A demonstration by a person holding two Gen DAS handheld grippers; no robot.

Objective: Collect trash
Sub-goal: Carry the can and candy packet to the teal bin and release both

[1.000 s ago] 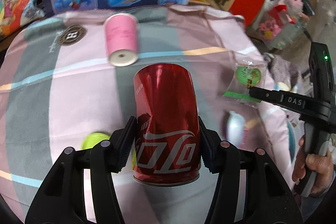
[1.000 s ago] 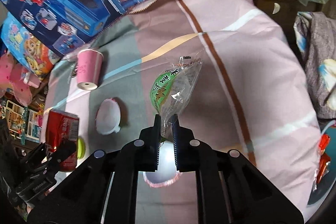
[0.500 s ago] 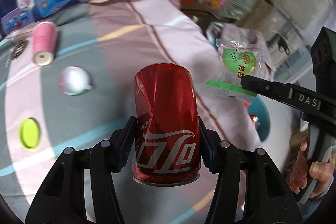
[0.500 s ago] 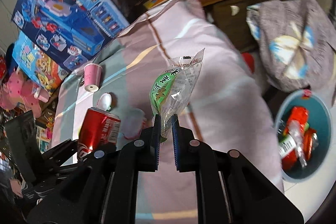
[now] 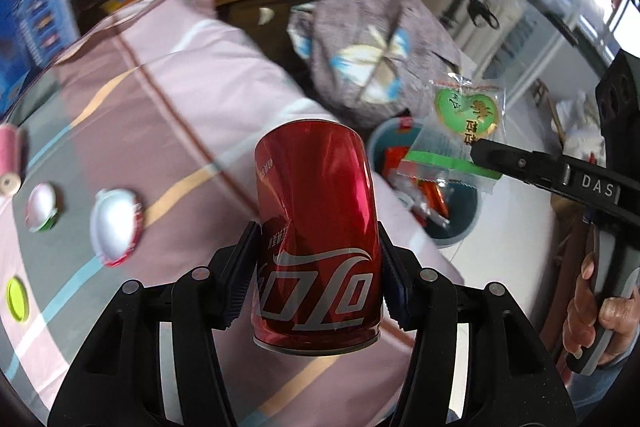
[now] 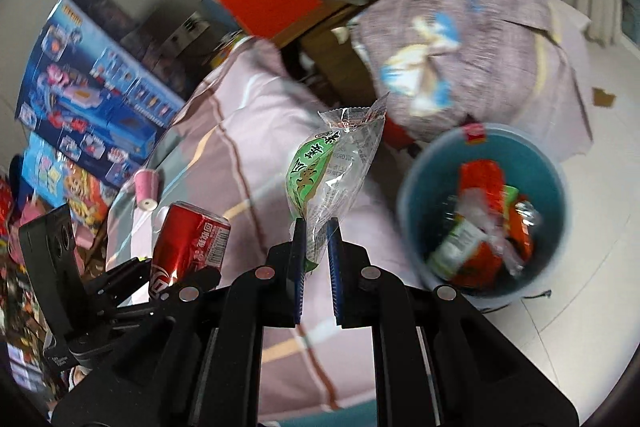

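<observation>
Both claws have swung from over the bed toward its far edge — the bin is now in view.

Left claw [image 5: 316, 263] clamps the can [image 5: 316, 239]; right claw [image 6: 316, 247], pinching the wrapper [image 6: 332, 179], is nearer the bin [image 6: 416, 195] — ahead, to its right.

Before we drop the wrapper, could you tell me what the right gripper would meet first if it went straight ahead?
Probably the pink bedspread past the snack packet held by the right gripper; the bin lies off right.

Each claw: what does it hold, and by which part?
Left claw grips the red can across its lower sides. Right claw pinches the clear green-printed wrapper by its bottom edge.
</observation>
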